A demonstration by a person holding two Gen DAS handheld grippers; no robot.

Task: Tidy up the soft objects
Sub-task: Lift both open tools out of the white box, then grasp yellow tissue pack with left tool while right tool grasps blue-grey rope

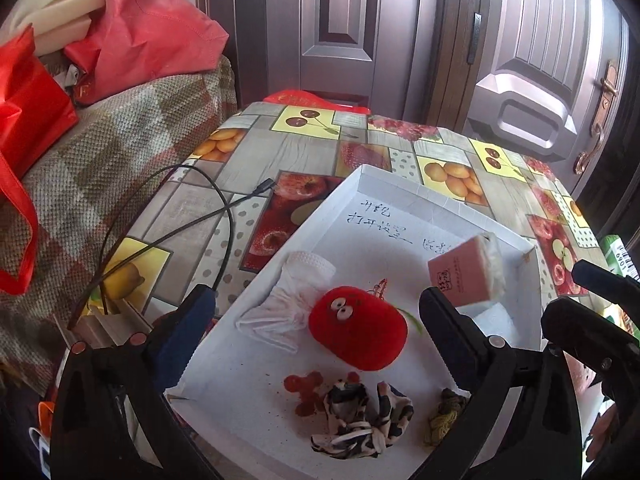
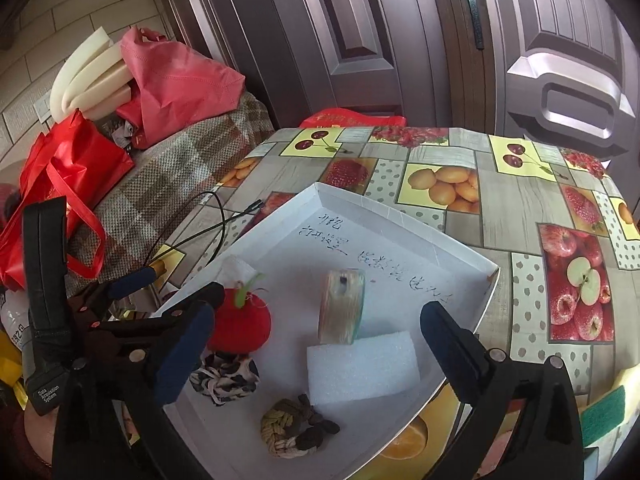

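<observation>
A shallow white box (image 1: 372,184) (image 2: 400,208) lies on the fruit-print table. In it are a red plush apple (image 1: 358,330) (image 2: 242,326), a white glove (image 1: 288,300), a leopard-print scrunchie (image 1: 360,420) (image 2: 224,376), a braided brown-and-yellow hair tie (image 1: 444,416) (image 2: 294,424), a pink tissue pack (image 1: 466,270) (image 2: 340,306) and a white foam block (image 2: 362,366) (image 1: 496,320). My left gripper (image 1: 316,324) is open and empty, its fingers straddling the apple above it. My right gripper (image 2: 316,332) is open and empty over the tissue pack and foam block.
A black cable (image 1: 192,216) lies on the table left of the box. A checked couch (image 1: 100,168) with red bags (image 1: 28,120) stands at the left. Brown doors (image 1: 520,40) close the far side. A green sponge (image 2: 604,412) lies at the right table edge.
</observation>
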